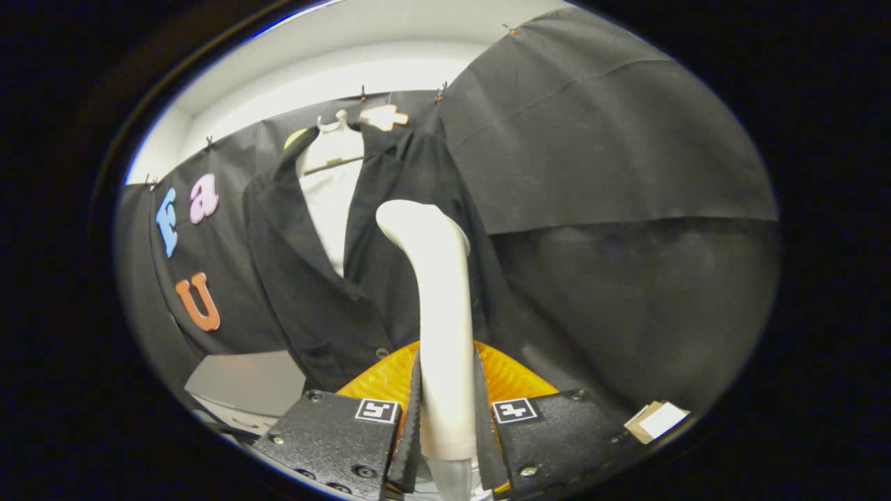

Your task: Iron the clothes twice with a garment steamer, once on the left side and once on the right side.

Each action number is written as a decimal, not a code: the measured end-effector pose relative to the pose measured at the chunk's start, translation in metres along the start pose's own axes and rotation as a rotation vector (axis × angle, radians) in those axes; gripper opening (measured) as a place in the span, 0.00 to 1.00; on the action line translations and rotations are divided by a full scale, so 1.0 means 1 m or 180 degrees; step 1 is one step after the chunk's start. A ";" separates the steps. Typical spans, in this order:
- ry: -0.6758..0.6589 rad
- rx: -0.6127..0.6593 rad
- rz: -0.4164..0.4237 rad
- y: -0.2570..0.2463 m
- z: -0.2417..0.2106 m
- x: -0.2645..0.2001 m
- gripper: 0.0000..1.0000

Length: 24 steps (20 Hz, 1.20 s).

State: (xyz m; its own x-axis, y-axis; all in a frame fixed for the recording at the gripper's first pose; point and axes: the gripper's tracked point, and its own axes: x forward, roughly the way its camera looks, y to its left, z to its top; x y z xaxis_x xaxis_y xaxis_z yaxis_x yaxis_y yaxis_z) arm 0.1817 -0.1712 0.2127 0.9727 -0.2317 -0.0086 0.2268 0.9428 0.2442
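While the hand-held gripper [447, 410] pinches the smooth white plastic garment steamer [438, 306] from both sides, the wand rises straight up between its fingers.

Curved nozzle head sits right in front of the matte black jacket [334, 278] on a white hanger [340, 125], looks close, can't tell if touching; white shirt [330, 202] underneath, glossy orange ribbed piece [379, 379] just behind the fingers.

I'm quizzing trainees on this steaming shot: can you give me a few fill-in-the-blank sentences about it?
1. The gripper is shut on the white ____.
2. The dark shirt hangs on a white ____.
3. The steamer's head points toward the ____.

Missing words: steamer; hanger; shirt
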 end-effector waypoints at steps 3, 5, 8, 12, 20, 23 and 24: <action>-0.0256 0.0083 0.0036 0.000 0.046 0.008 0.36; -0.0391 0.0112 0.0054 0.009 0.069 0.017 0.36; -0.0504 0.0091 0.0077 0.023 0.095 0.035 0.36; -0.0546 -0.0024 0.0049 0.041 0.101 0.058 0.36; -0.0412 -0.0240 -0.0055 0.046 0.074 0.077 0.36; -0.0363 -0.0374 -0.0104 0.047 0.058 0.076 0.36; -0.0340 -0.0406 -0.0107 0.047 0.051 0.076 0.36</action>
State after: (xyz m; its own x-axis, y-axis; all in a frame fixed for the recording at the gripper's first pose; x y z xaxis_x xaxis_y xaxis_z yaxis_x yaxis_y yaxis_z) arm 0.2637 -0.1563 0.2731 0.9554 -0.2814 0.0900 0.2700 0.9553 0.1204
